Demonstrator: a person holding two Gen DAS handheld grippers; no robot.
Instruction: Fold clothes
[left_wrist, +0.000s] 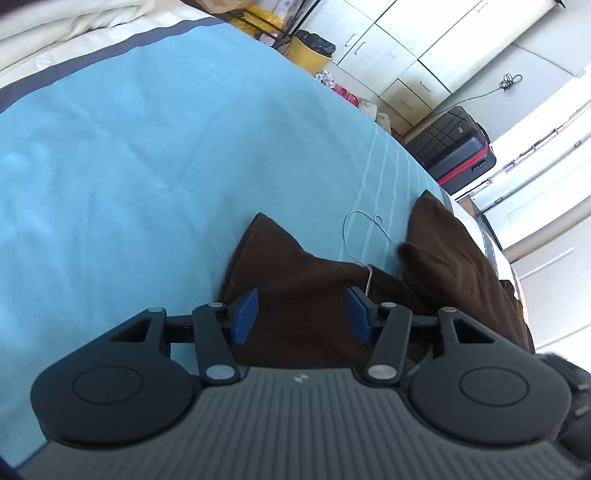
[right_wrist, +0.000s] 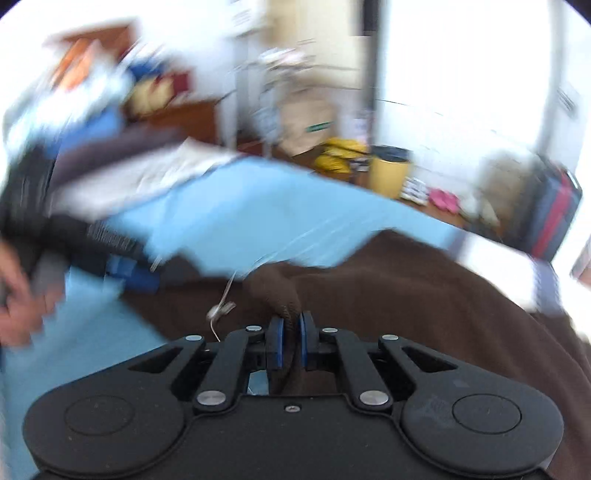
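Here the right gripper pinches a fold of the brown garment on the blue bedspread (right view blurred), while the left gripper hovers with jaws apart over the cloth.

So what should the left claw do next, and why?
Probably close on the brown garment. The left claw is open with that cloth between its pads but not pinched, while the right claw already pinches a bunched fold, so both would then hold.
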